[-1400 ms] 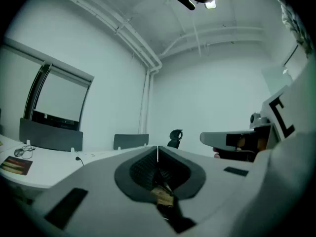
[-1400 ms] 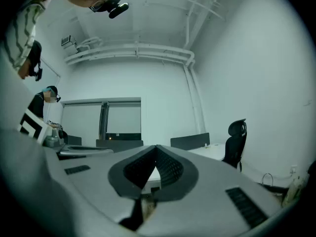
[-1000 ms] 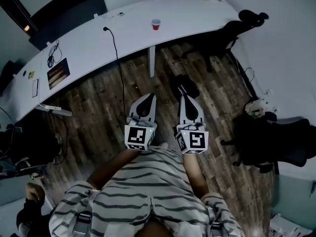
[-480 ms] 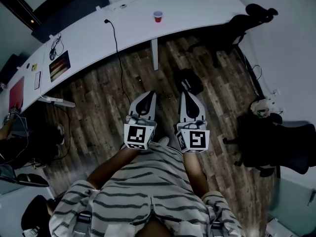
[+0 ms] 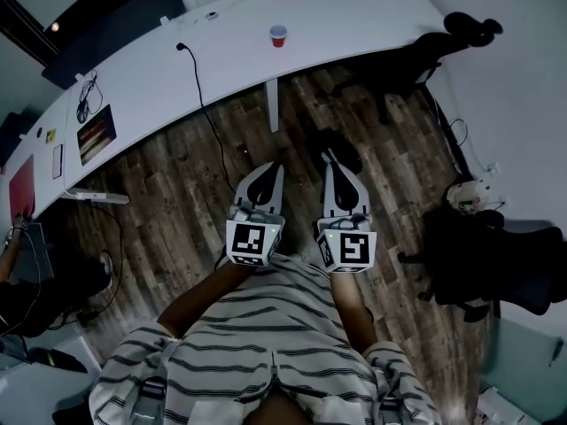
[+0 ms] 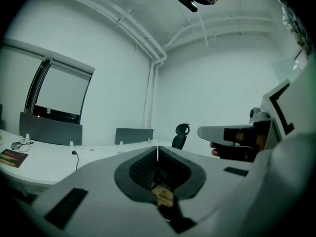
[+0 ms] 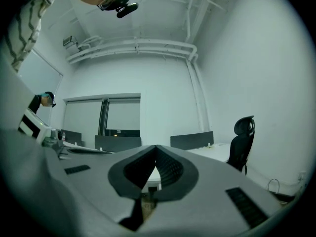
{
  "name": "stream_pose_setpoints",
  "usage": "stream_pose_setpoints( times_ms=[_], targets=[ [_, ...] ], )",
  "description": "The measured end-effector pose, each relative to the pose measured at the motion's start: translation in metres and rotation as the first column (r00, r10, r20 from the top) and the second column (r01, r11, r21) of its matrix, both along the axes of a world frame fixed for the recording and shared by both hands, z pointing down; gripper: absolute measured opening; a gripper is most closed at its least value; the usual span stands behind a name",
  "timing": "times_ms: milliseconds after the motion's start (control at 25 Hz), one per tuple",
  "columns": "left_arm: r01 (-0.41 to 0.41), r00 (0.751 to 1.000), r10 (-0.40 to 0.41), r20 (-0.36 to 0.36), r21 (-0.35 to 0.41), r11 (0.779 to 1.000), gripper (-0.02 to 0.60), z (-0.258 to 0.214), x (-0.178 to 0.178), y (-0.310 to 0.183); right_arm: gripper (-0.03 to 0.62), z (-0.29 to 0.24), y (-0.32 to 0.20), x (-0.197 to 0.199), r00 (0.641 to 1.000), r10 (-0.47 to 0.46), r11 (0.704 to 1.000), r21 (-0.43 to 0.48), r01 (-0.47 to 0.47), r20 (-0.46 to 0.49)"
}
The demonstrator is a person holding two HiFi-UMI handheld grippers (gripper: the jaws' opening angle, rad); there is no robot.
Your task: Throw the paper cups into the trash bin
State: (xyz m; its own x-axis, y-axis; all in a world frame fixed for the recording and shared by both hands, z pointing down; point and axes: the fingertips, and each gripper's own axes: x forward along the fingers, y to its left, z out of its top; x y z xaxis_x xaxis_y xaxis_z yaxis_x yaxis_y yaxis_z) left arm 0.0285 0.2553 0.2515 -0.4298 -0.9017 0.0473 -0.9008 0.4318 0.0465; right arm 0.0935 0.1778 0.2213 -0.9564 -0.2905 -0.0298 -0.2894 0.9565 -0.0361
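A red paper cup (image 5: 278,35) stands on the long white desk (image 5: 230,60) far ahead in the head view. I hold both grippers close to my body over the wooden floor, well short of the desk. My left gripper (image 5: 267,168) has its jaws shut with nothing between them, as the left gripper view (image 6: 157,147) also shows. My right gripper (image 5: 335,162) is shut and empty too, its tips meeting in the right gripper view (image 7: 156,146). No trash bin can be made out for sure.
A black cable (image 5: 205,104) hangs from the desk to the floor. Black office chairs stand at the desk's right end (image 5: 461,34) and at the right wall (image 5: 487,264). A small bin-like object with white contents (image 5: 467,193) sits by that wall. Papers and a phone (image 5: 93,131) lie at the desk's left.
The view has shifted slightly as I move; the desk and cup sit a little differently in the frame. Both grippers keep their place and stay shut.
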Motion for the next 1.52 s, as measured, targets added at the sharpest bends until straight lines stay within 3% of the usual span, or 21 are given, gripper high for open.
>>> stream_pose_setpoints(
  times_ms=[560, 840, 1000, 1240, 1520],
  targets=[
    [-0.133, 0.991, 0.133, -0.024, 0.001, 0.991, 0.026, -0.015, -0.193, -0.095, 0.011, -0.027, -0.085, -0.180, 0.991, 0.133, 0.990, 0.040, -0.133, 0.005],
    [-0.214, 0.977, 0.214, -0.015, -0.004, 0.977, 0.026, -0.020, -0.268, -0.138, 0.011, -0.031, -0.125, -0.241, 0.972, 0.234, 0.972, 0.012, -0.235, 0.022],
    [-0.260, 0.965, 0.259, -0.029, -0.023, 0.965, 0.025, -0.014, -0.295, -0.155, 0.011, -0.025, -0.141, -0.260, 0.957, 0.291, 0.956, -0.031, -0.291, 0.012],
    [-0.315, 0.949, 0.314, -0.041, -0.049, 0.948, 0.026, -0.003, -0.309, -0.173, 0.011, -0.019, -0.151, -0.276, 0.944, 0.330, 0.944, -0.026, -0.330, -0.009],
    [-0.305, 0.952, 0.302, -0.039, -0.086, 0.949, 0.026, 0.016, -0.316, -0.189, 0.011, -0.007, -0.163, -0.288, 0.960, 0.277, 0.960, -0.031, -0.278, -0.041]
  ],
)
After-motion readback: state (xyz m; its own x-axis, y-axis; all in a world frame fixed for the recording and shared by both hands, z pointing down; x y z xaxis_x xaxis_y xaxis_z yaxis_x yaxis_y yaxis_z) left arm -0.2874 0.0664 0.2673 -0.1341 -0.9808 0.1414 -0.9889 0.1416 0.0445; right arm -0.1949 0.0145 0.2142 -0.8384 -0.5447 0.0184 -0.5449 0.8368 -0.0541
